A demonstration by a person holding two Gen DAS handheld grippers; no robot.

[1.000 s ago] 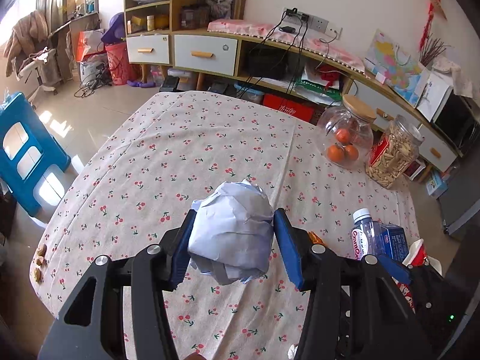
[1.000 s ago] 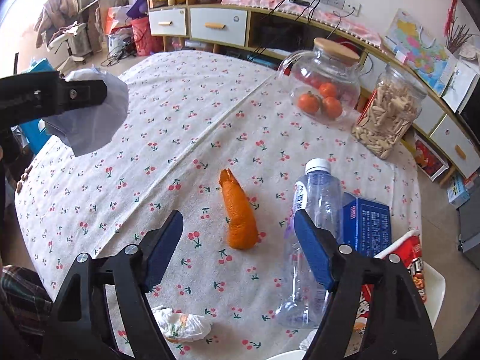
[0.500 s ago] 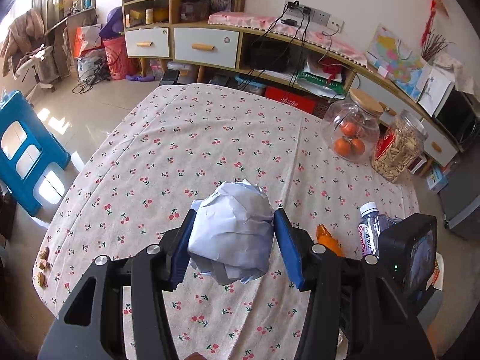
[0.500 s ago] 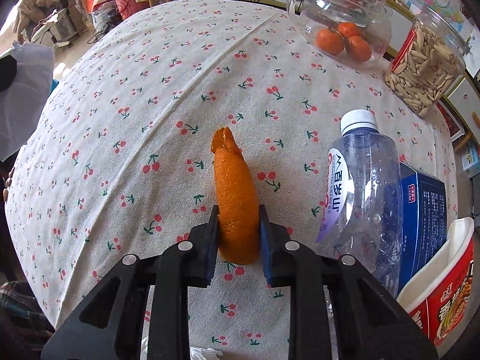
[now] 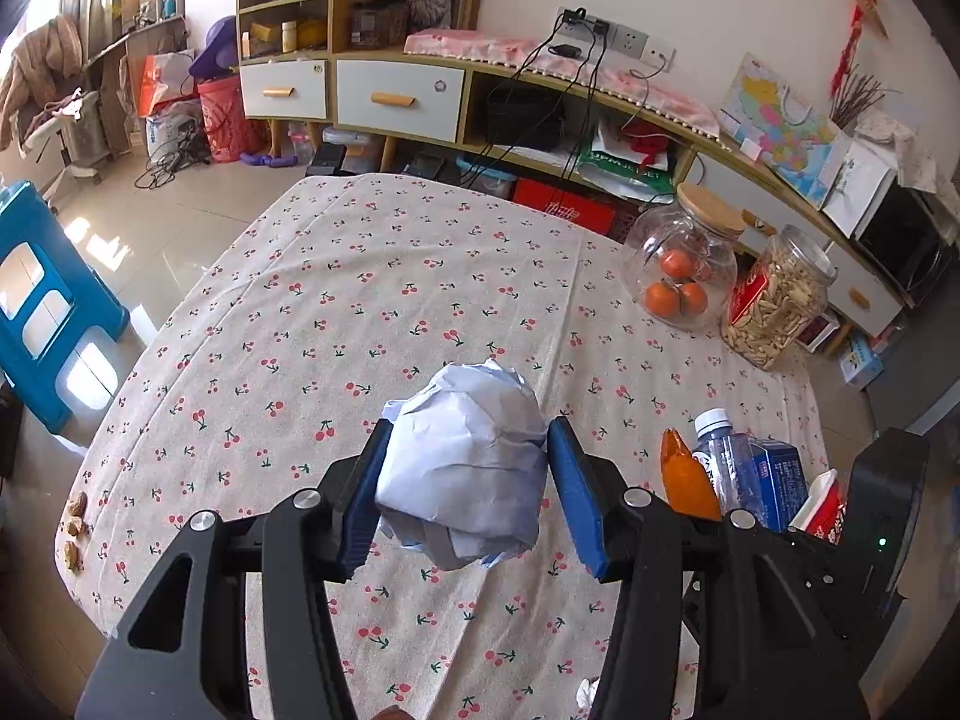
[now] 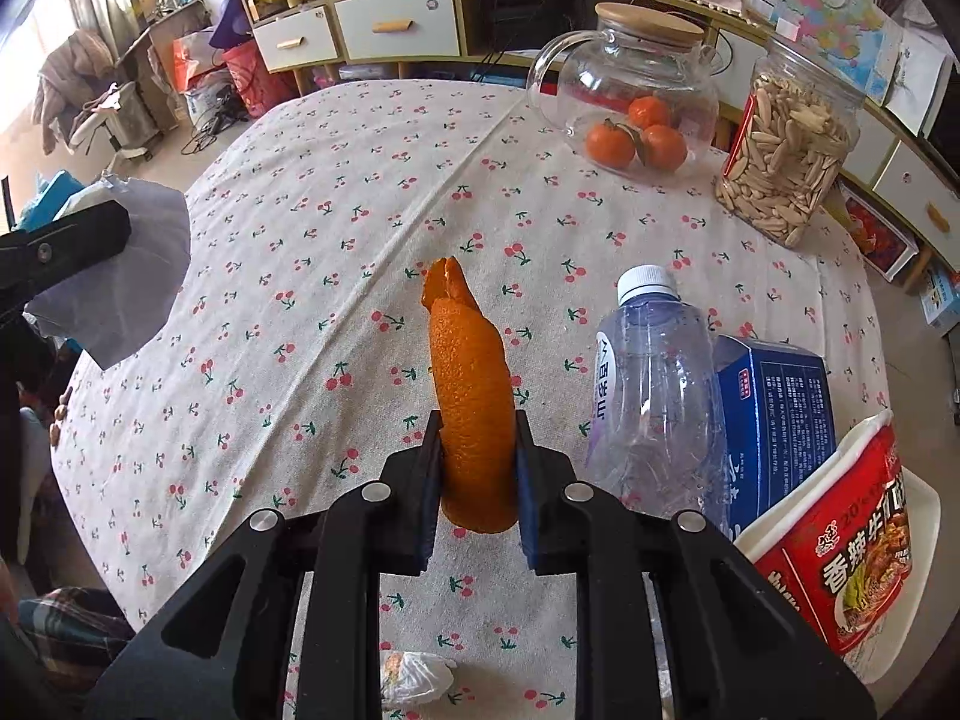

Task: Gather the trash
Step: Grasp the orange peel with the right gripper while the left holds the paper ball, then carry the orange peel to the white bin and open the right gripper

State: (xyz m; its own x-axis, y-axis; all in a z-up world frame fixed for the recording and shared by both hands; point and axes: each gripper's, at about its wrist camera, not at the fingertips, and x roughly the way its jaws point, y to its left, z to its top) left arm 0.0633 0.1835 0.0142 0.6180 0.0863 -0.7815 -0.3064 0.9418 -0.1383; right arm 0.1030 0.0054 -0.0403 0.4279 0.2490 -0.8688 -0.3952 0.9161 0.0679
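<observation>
Right claw (image 6: pixel 474 468) pinching orange peel (image 6: pixel 471 384) by lower end, peel standing up above cherry-print surface (image 6: pixel 336 180); whether peel bottom is touching cloth, cannot tell.

Left claw (image 5: pixel 468 480) pressing on crumpled paper ball (image 5: pixel 465 456), holding it above surface, likely carrying both pieces to bin. No bin showing in either view.

Other likely trash waiting: empty plastic bottle (image 6: pixel 654 384), blue carton (image 6: pixel 774 414), noodle cup (image 6: pixel 840 540) cut off at frame edge, small wrapper (image 6: pixel 414 675) half hiding behind claw arms.

Glass jar of oranges (image 6: pixel 630 90) and seed jar (image 6: pixel 786 144) sitting at far edge, probably staying.
</observation>
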